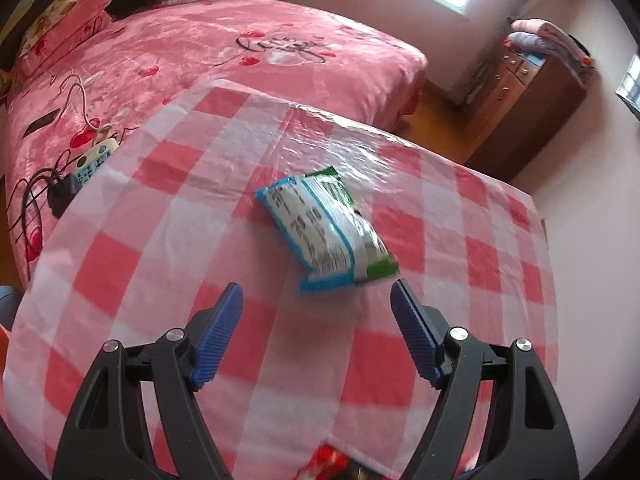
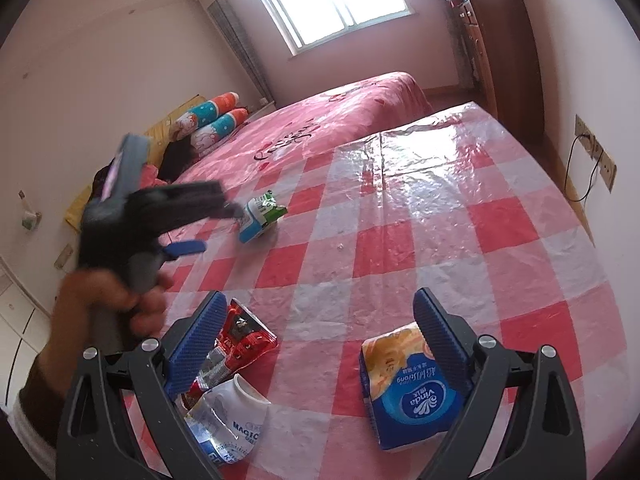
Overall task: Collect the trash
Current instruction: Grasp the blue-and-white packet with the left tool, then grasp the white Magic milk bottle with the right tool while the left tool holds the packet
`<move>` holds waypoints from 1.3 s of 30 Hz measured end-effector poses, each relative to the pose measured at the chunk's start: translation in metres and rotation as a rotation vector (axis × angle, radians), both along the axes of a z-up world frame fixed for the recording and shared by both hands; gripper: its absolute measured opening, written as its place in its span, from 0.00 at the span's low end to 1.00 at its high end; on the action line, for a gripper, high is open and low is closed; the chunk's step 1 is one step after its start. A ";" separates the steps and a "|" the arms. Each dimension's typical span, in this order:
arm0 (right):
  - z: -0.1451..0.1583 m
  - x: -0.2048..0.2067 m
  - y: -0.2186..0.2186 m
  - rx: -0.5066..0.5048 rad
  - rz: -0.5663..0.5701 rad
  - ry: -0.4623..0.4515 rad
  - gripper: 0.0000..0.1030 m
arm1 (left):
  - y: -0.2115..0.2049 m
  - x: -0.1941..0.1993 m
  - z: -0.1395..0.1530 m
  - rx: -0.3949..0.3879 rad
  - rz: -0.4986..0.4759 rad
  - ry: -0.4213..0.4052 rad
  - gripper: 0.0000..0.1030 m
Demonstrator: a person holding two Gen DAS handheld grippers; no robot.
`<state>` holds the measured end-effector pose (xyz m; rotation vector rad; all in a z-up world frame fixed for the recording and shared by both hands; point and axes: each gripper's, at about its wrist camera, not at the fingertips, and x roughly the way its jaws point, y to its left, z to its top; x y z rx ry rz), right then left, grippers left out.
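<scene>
A blue, white and green snack wrapper [image 1: 326,228] lies flat on the red-and-white checked table [image 1: 140,280]. My left gripper [image 1: 317,292] is open, and the wrapper's near end sits just past its blue fingertips, untouched. The right wrist view shows that same wrapper [image 2: 264,216] with the left gripper [image 2: 220,228], blurred, in a person's hand beside it. My right gripper [image 2: 320,300] is open over bare cloth. A red wrapper [image 2: 244,340] and a crumpled clear wrapper with a white cup [image 2: 232,416] lie by its left finger. A blue Vinda tissue pack [image 2: 408,392] lies by its right finger.
A bed with a pink cover [image 1: 240,52] adjoins the table's far-left side, with a power strip and cables [image 1: 94,160] on it. A wooden cabinet [image 1: 528,100] stands at the far right by the wall. Wall sockets with a cord [image 2: 592,148] are right of the table.
</scene>
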<state>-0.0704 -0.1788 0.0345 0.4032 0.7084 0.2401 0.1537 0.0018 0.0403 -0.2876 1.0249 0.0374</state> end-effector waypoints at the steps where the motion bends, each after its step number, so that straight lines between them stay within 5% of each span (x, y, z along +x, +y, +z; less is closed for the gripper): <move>1: 0.000 0.000 0.000 -0.001 0.002 -0.001 0.90 | 0.000 0.005 -0.003 -0.007 0.006 0.006 0.75; 18: -0.009 0.005 0.002 0.004 0.035 0.019 0.90 | -0.006 0.062 -0.031 0.044 0.061 0.001 0.75; 26: -0.010 0.007 0.016 -0.003 0.100 0.032 0.90 | -0.007 0.044 -0.030 0.089 0.026 -0.034 0.50; 39: -0.018 0.000 0.064 -0.095 0.290 0.069 0.90 | 0.034 -0.018 -0.030 0.049 -0.001 -0.037 0.48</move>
